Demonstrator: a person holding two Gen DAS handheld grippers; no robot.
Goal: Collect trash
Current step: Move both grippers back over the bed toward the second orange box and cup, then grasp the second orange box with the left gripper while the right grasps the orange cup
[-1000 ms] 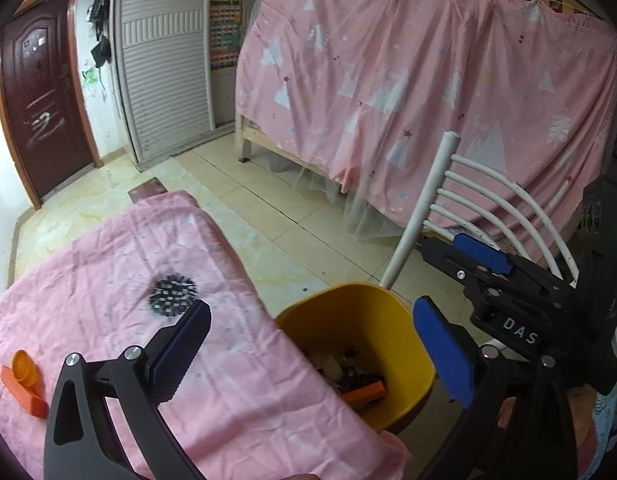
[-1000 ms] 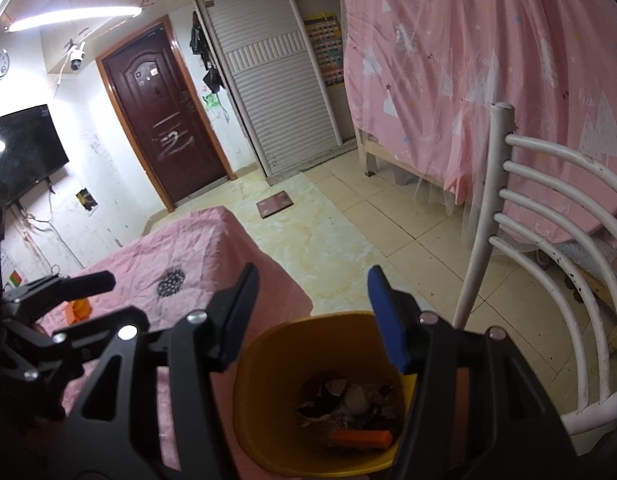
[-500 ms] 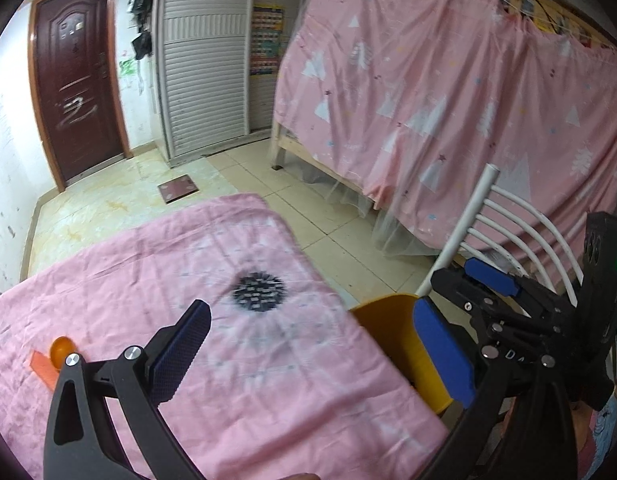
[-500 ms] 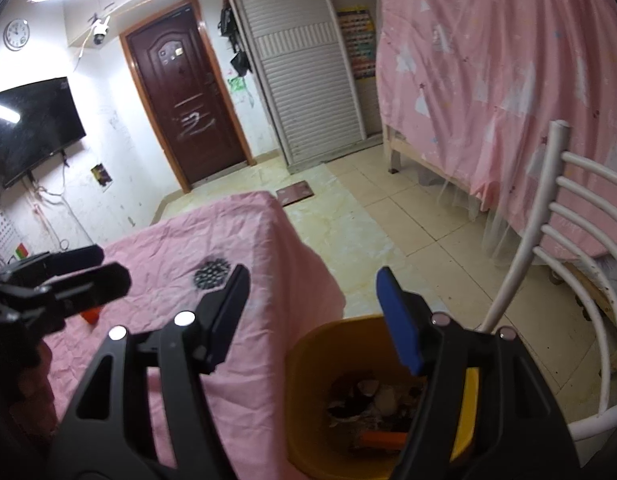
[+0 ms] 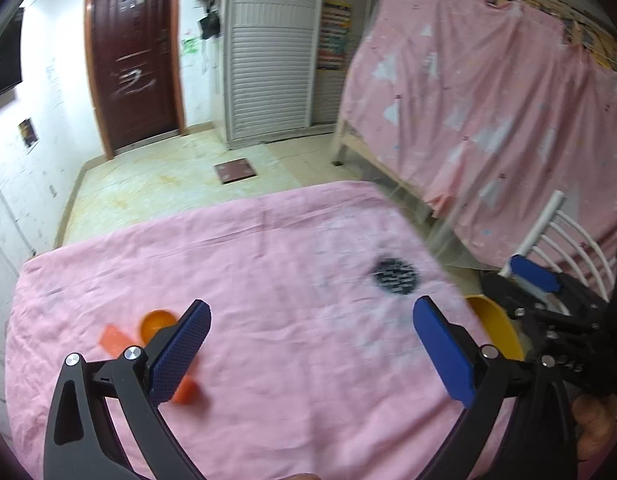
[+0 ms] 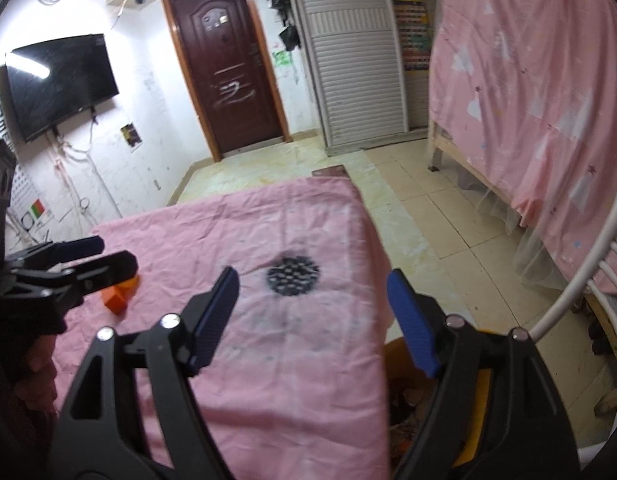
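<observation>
An orange cap (image 5: 156,320) and an orange flat wrapper piece (image 5: 113,339) lie on the pink table cloth (image 5: 292,264), partly behind my left gripper's left finger. My left gripper (image 5: 312,344) is open and empty above the cloth. In the right wrist view the orange trash (image 6: 118,298) sits under the left gripper (image 6: 88,258). My right gripper (image 6: 312,316) is open and empty over the table's right edge. The yellow bin (image 5: 494,332) stands beside the table; the right wrist view shows its inside with trash (image 6: 408,396).
A dark round mark (image 5: 396,276) is on the cloth. A white chair (image 6: 588,280) stands right of the bin. A pink-curtained bed (image 5: 508,120) is behind it. A brown door (image 6: 228,76) and a wall TV (image 6: 60,84) are at the back.
Both grippers have swung left, from over the yellow bin to over the pink table. The orange trash is now close under the left gripper. Both stay open.
</observation>
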